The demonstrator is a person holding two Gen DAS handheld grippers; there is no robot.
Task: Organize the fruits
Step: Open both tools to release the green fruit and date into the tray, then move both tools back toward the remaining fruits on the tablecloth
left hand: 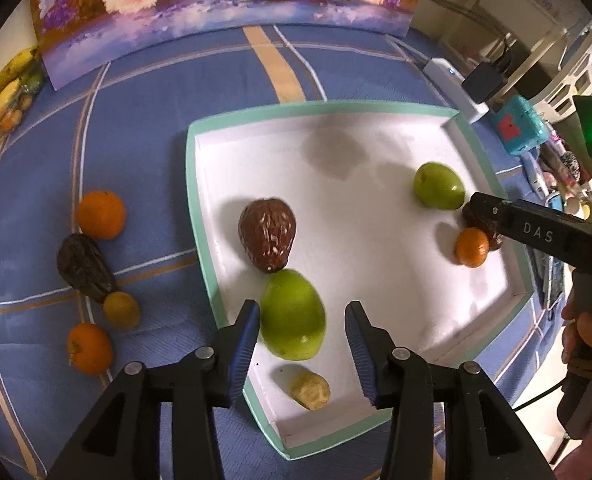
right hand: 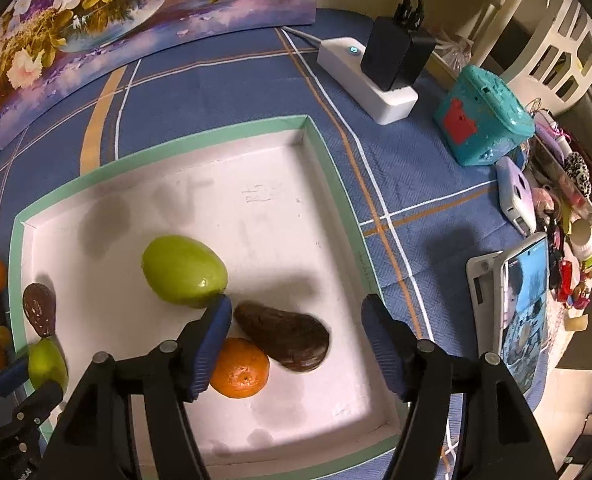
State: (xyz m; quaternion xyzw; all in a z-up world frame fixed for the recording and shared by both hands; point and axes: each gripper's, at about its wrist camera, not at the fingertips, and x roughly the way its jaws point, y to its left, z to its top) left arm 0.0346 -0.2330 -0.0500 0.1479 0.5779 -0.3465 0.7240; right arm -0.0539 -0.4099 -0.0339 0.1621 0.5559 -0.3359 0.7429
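Left gripper fingers parted around glossy green mango, no grip, right gripper wide over wrinkled brown avocado, both fruits sat in white mint-rimmed cardboard tray

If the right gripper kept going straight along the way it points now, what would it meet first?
Most likely the dark brown avocado, which lies between the open fingers of the right gripper, with the orange under its left finger; depth is hard to judge.

Three oranges, three avocados, two green fruits, one tray.
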